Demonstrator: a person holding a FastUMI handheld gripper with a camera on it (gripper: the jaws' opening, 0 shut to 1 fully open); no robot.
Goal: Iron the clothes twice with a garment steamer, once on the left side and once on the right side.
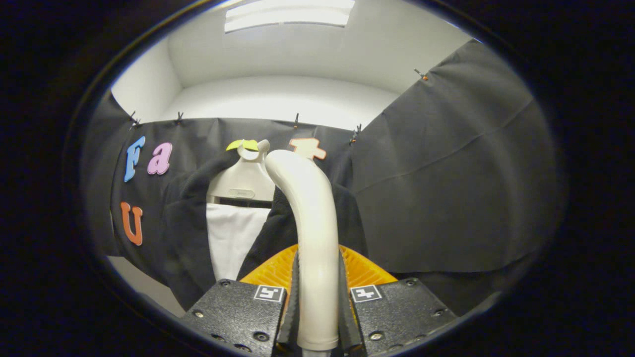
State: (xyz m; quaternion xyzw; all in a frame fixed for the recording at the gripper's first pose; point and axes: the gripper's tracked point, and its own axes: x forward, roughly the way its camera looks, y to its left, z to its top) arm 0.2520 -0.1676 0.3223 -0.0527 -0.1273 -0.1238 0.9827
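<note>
Gripping tight at the very front, the jaws of the gripper are closed on the cream-coloured, smooth plastic handle of the garment steamer, one finger pressing on each side of it. That handle rises straight up from between the fingers and curves forward and to the left at its top. Just beyond the fingers, on both sides of the handle, a ribbed orange plastic part fans out; whether it belongs to the steamer or to the gripper cannot be told.

Ahead of the handle hangs a dark, fleecy jacket, open at the front, with a white garment showing in the opening. Both sit on a broad cream plastic hanger whose hook reaches up to a small yellow-green piece. The steamer's handle overlaps the right half of the jacket, so that side is largely hidden behind it.

Black cloth forms the booth's wall behind and to the right of the clothes, pinned along its upper edge with small clips. Above it are a white wall and ceiling with a bright rectangular light panel.
</note>
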